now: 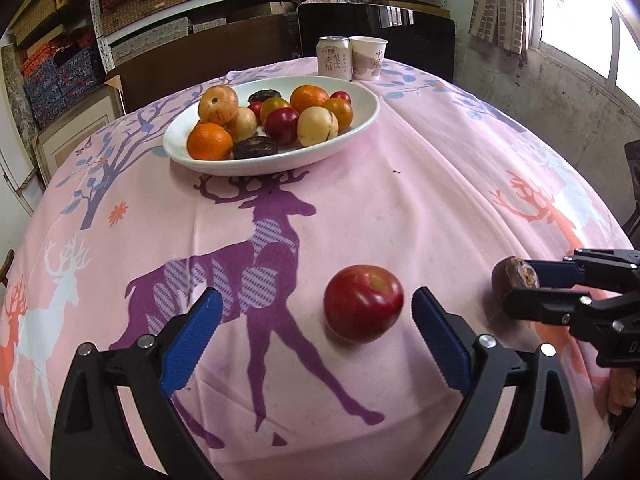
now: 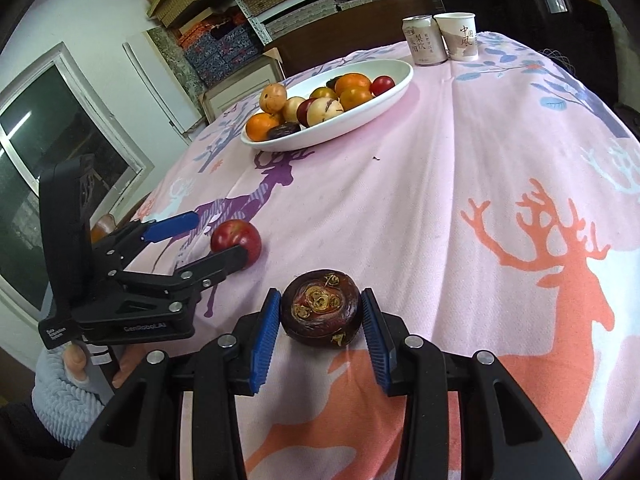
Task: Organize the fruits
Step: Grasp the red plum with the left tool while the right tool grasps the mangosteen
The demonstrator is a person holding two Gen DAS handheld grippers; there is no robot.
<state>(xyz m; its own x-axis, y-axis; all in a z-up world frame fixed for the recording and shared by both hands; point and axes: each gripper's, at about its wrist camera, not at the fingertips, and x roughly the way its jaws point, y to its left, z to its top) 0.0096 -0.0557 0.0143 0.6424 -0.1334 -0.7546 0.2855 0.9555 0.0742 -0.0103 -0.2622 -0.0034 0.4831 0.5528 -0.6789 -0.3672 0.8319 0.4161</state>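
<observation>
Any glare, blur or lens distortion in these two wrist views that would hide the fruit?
Left wrist: window blows out at upper right, the pink deer-print tablecloth bulges with fisheye, the red apple stays sharp. Right wrist: same bulge, tilted horizon, even light, the dark purple mangosteen crisp; corners vignetted in both.

The cloth (image 1: 400, 208) over the worktop is pale pink, printed with a purple deer with striped patches, coral-orange and white deer, and blue-grey trees and leaves; the plate (image 1: 360, 132) is plain white; on it lie bright orange, deep red, pale yellow-tan and near-black fruits; the apple (image 1: 363, 303) is red with a yellowish patch near its top; the dark fruit (image 2: 320, 307) is maroon-brown with tan dried sepals; the can (image 1: 334, 58) is pinkish-white with dark characters; the paper cup (image 1: 369, 58) is white with brownish print; both claws are black with blue pads.
</observation>
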